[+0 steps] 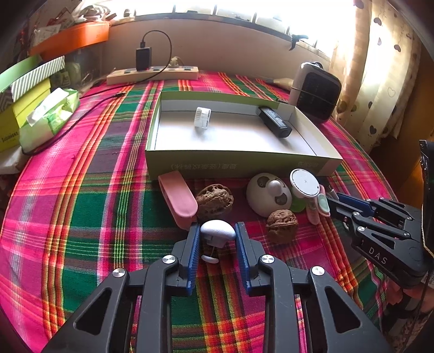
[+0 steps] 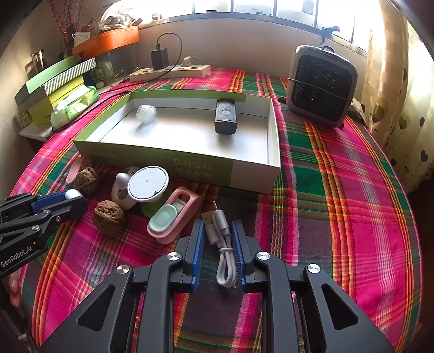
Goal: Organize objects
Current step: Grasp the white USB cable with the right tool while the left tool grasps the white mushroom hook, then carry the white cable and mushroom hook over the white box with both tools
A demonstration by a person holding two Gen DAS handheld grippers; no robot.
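left gripper [image 1: 217, 233] clamps white knob [image 1: 217, 229] on cloth | right gripper [image 2: 217, 233] pinches coiled cable [image 2: 217, 228] | walnuts [image 1: 282, 222], pink case [image 2: 176, 217] just beyond | box [image 1: 238, 165] behind, holding remote [image 1: 274, 122], cap [image 1: 203, 116] | advice: lift straight, clear near wall, release low inside

Sunlit window [image 2: 271, 8], heart-print curtain [image 2: 401, 95], plaid tablecloth [image 2: 339, 190]

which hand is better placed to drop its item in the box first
Probably right: the right gripper, shut on the white cable, faces the box wall directly. The left gripper has walnuts in between.
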